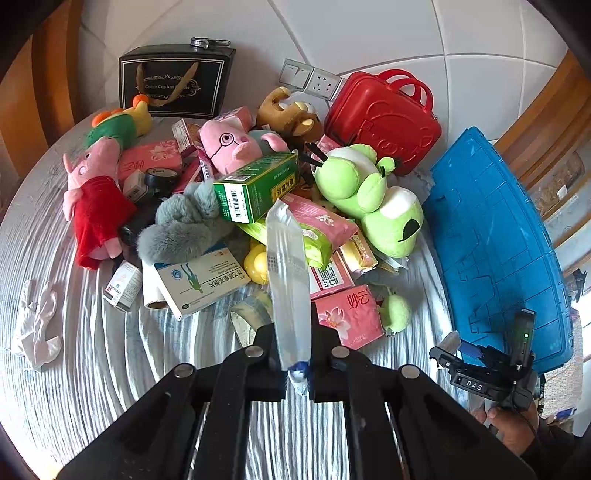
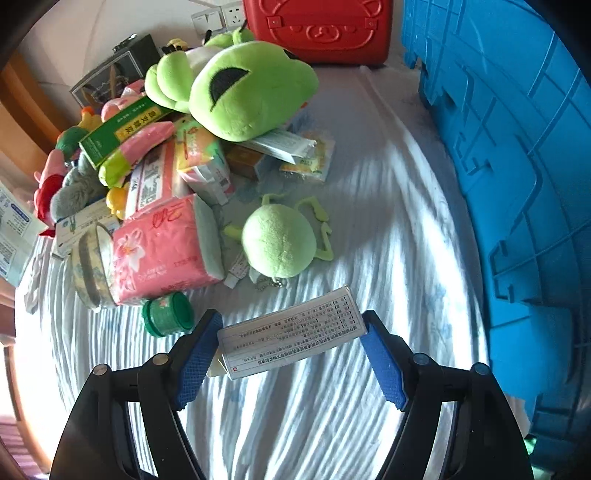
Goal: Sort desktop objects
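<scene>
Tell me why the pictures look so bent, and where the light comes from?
Both views are fisheye, so straight edges bow: in the left wrist view the blue crate curves, as do the wall tile seams. In the right wrist view sunlight lays streaky bright bands across the tablecloth, with glare washing out the left edge. The white medicine box between the right hand-held gripper fingers stays sharp.

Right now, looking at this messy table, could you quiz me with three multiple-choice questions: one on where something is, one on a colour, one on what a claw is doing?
1. Where is the white printed box?
A. Between the right claw's open jaws
B. On the big frog plush
C. Inside the red case

2. What colour is the crate on the right?
A. Red
B. Blue
C. Yellow

3. What is the left claw doing?
A. Hanging open
B. Gripping a clear packet
C. Gripping a plush

Answers: 1 A, the box lies on the cloth between the blue pads. 2 B, its ribbed plastic wall is blue. 3 B, the jaws pinch the packet's lower end.
</scene>
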{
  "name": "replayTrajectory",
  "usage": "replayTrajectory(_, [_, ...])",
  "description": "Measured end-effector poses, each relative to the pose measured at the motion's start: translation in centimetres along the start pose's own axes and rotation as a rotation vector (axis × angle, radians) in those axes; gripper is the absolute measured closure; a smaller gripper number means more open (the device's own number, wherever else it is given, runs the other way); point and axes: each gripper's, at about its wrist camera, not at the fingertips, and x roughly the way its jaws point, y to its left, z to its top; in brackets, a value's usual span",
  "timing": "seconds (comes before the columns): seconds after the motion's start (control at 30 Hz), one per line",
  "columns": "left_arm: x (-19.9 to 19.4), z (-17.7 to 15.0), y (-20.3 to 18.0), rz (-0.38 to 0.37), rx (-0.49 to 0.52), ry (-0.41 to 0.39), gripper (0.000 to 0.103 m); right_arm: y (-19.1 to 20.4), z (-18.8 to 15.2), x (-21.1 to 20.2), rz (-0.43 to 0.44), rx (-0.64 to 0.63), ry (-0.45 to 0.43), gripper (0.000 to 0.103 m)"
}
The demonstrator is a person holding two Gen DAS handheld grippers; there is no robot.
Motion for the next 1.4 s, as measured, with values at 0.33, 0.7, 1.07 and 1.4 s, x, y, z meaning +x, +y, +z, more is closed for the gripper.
replayTrajectory(0.33, [-3.1, 0.9, -2.9, -0.020, 0.010, -0.062, 0.096, 3.7, 2.1, -5.2, 0.121, -0.245, -0.166, 0.027])
replayTrajectory(0.7, [-7.5, 2.6, -8.2, 0.037, 0.108, -0.170, 0.096, 4.5, 3.3, -13.0, 0.244, -0.382, -0.284, 0.027])
replayTrajectory(1.07, [-10.8, 3.2, -14.7, 0.027, 0.174, -0.260, 0.096, 2.7, 4.2, -18.5, 0.321, -0.463, -0.375, 0.027])
replayTrajectory(1.4, [-11.5, 4.0, -21.7, -0.006, 0.249, -0.299, 0.096, -0.9, 5.9, -22.9, 0.389, -0.528, -0.461, 0.027])
